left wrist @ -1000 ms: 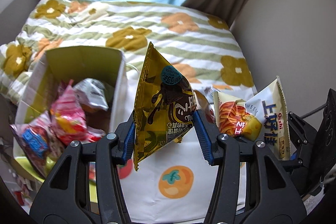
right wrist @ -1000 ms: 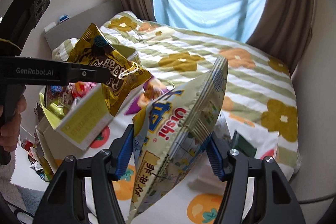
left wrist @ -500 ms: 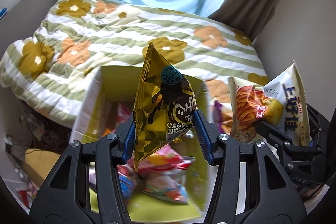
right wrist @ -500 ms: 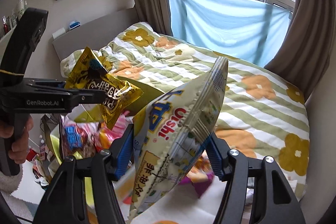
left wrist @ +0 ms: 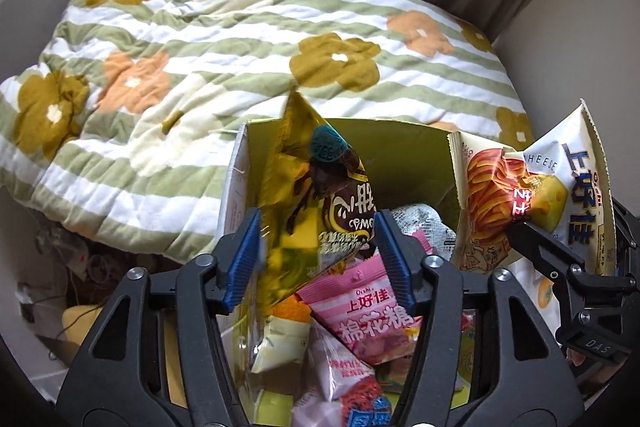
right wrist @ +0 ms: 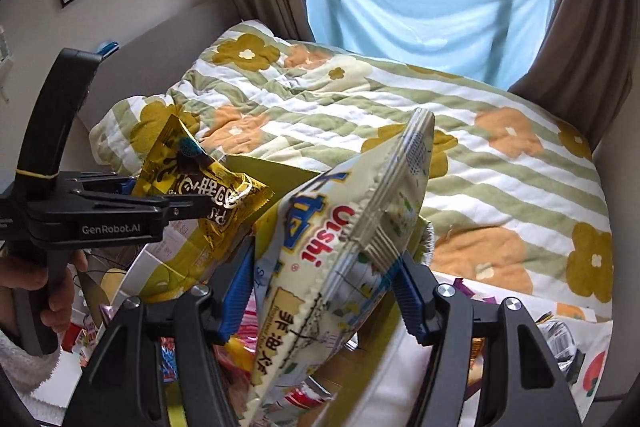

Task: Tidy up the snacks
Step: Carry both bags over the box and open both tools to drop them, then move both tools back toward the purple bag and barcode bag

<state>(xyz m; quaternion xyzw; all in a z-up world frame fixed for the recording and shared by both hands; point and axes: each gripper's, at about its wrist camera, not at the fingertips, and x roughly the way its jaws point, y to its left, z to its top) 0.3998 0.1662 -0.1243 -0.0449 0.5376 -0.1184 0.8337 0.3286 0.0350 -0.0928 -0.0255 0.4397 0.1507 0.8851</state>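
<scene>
Green-striped quilt with flowers covers the bed (left wrist: pixel 248 39). At its edge sits the yellow-green box (left wrist: pixel 404 155) full of snacks. Above it, the right tongs (right wrist: pixel 326 263) clamp the cream cheese-snack bag (right wrist: pixel 332 251). The left tongs (left wrist: pixel 316 251) have just been opening, the gold packet (left wrist: pixel 308 195) loose between the pads.

Gold snack bag (left wrist: pixel 316 195), floral-striped quilt (left wrist: pixel 224 39)
</scene>
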